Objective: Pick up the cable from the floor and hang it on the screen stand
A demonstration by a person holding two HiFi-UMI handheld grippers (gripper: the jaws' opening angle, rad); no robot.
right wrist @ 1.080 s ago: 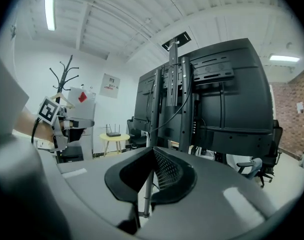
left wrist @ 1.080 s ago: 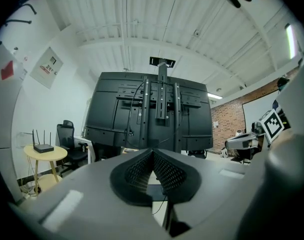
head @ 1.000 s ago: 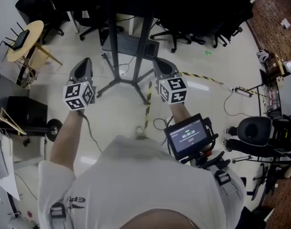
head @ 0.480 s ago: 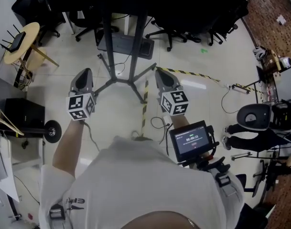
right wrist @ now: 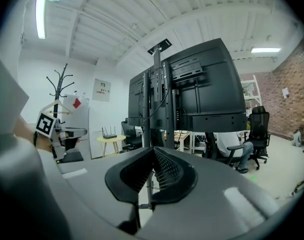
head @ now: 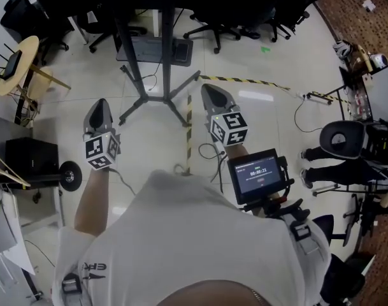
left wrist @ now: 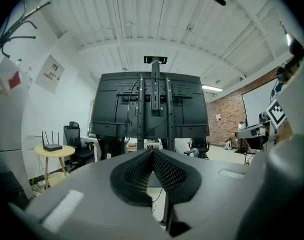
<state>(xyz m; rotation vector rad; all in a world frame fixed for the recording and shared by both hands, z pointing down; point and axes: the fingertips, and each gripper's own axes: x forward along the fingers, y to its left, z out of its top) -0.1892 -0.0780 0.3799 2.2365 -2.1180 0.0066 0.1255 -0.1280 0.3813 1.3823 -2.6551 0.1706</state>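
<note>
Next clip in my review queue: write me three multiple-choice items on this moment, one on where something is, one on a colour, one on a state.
1. In the head view, the round table stands:
A) at the upper left
B) at the lower right
C) between the two grippers

2. The cable on the floor is striped:
A) red and white
B) yellow and black
C) blue and green

3. The fingers of the left gripper and the right gripper are:
A) closed on the cable
B) wide apart
C) together with nothing between them

Answers:
1 A: the table sits by the picture's left edge, left of the screen stand.
2 B: yellow and black bands run along the cable.
3 C: each gripper view shows its fingers meeting, and the cable lies on the floor.
</note>
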